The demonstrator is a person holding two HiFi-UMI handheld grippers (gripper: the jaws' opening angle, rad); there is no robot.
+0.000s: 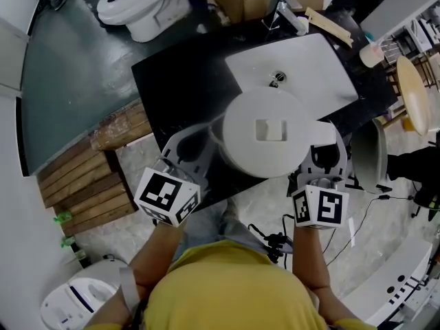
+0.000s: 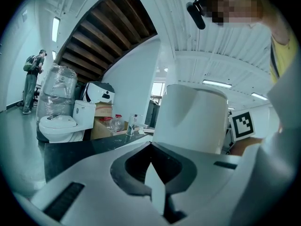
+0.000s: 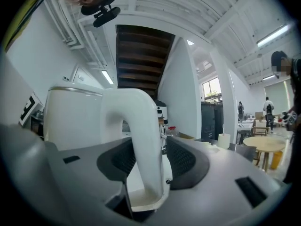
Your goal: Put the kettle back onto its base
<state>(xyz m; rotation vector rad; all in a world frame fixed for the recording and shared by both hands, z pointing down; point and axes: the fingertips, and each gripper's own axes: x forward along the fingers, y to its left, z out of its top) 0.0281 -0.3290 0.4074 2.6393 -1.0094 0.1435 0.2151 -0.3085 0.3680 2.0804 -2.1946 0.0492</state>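
**Q:** Where is the kettle?
**A:** It is upright over the near edge of the black counter, just in front of the white sink. Seen from above, it covers whatever lies under it. What it stands on, if anything, cannot be made out.

**Q:** What is the left gripper doing?
**A:** It meets the kettle's left side. In the left gripper view the spout sits in the notch of the dark pads. The jaws are closed on the spout from both sides. The kettle body fills the view just beyond the jaw tips.

**Q:** What is the right gripper doing?
**A:** It sits at the kettle's right side, opposite the left gripper. In the right gripper view the handle stands upright between the jaws, and the jaws are apart. A strip of background shows between the handle and the right-hand pad, so that pad does not press on the handle. Contact at the other pad cannot be confirmed.

**Q:** What else is nearby?
**A:** A white toilet stands on the dark floor beyond the counter's far left corner. Wooden slats lie on the floor left of the counter. A round table shows at the far right of the right gripper view.
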